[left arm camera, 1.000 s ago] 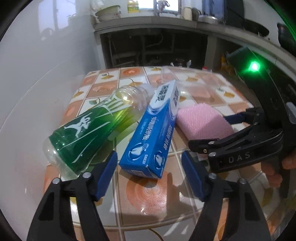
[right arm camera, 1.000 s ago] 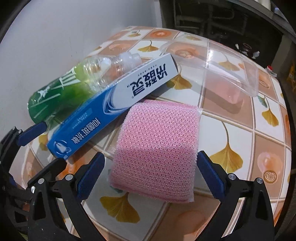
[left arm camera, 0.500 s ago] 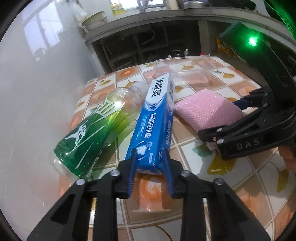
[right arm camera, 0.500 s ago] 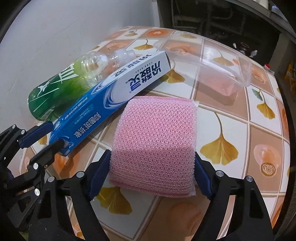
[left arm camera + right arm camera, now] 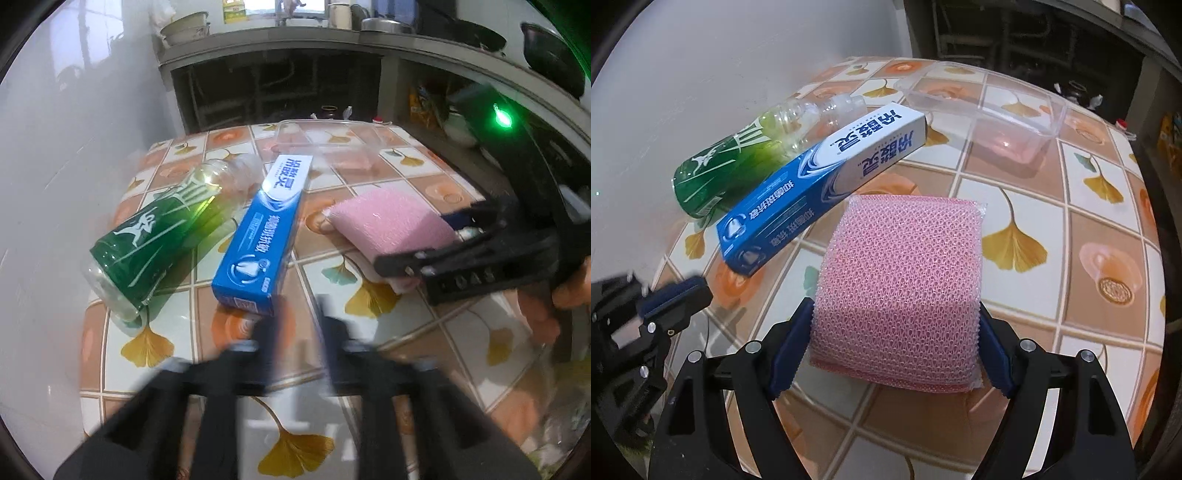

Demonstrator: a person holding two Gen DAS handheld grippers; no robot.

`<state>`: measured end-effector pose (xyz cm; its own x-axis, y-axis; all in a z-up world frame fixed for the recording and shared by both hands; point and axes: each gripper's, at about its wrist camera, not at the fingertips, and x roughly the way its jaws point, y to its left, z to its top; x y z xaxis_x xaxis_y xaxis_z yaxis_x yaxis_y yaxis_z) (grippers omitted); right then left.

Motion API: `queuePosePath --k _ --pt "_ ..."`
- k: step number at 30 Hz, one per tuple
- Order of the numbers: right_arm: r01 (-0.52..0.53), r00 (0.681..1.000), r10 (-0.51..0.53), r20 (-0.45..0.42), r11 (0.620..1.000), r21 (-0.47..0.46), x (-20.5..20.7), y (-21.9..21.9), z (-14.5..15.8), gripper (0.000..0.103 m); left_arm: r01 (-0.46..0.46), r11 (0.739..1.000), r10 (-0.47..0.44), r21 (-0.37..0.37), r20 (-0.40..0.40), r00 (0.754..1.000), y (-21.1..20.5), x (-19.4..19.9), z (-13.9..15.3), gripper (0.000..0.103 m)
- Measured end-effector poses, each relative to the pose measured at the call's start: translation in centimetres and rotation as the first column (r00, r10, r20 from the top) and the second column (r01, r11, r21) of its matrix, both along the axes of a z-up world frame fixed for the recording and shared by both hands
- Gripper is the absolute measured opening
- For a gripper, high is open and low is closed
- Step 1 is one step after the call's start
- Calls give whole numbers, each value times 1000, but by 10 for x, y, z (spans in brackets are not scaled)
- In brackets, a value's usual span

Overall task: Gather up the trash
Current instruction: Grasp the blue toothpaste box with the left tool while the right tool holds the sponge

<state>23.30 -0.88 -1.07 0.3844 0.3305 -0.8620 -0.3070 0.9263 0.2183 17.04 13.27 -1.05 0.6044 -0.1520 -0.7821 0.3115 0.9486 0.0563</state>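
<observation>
A blue toothpaste box lies on the tiled table beside an empty green plastic bottle on its side. My left gripper is blurred, jaws nearly together with a narrow gap, just short of the box's near end and holding nothing. My right gripper is shut on a pink mesh sponge, with its blue pads pressed on both sides. The right gripper also shows in the left wrist view at the right.
A clear plastic tray sits at the far side of the table. A white wall runs along the left. A dark counter with shelves and cookware stands behind the table.
My left gripper, shut on the box's end half a second ago, has pulled back and off it. My right gripper closed on the pink sponge and holds it.
</observation>
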Motion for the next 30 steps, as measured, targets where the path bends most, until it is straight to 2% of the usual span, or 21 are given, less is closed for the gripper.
queuePosePath --k 1,4,6,9,12,17,22,23,25,30 --pt "0 1000 0 1 1000 3 -2 -1 0 76 -10 1000 10 1 12 1000 1 2 2 57" --pt "1 1000 -1 1 1000 20 -5 -7 -1 76 -10 1000 10 1 32 999 1 13 4 61" --pt "4 1000 -4 -4 1000 27 -5 -9 -3 76 -11 1000 11 -22 -19 1000 4 28 -1 66" --pt "6 1000 -6 -10 999 34 -5 -11 -5 76 -19 1000 18 -20 -75 997 6 44 -12 66" --pt "4 1000 -3 -15 999 37 -5 -12 -8 76 -19 1000 20 12 -59 998 4 52 -13 66" --pt "6 1000 -5 -18 999 45 -5 -13 -10 76 -45 998 48 39 -86 995 7 61 -13 66" --pt "7 1000 -6 -15 999 54 -6 -14 -9 76 -40 993 53 107 -118 992 6 66 -22 66" --pt "8 1000 -7 -15 998 56 -6 -14 -10 76 -44 992 57 114 -118 991 6 66 -24 64" --pt "8 1000 -7 -15 998 61 -6 -15 -10 76 -49 992 63 120 -119 991 8 67 -25 51" --pt "5 1000 -3 -18 997 71 -9 -19 -8 76 -53 991 68 120 -119 991 8 56 -25 50"
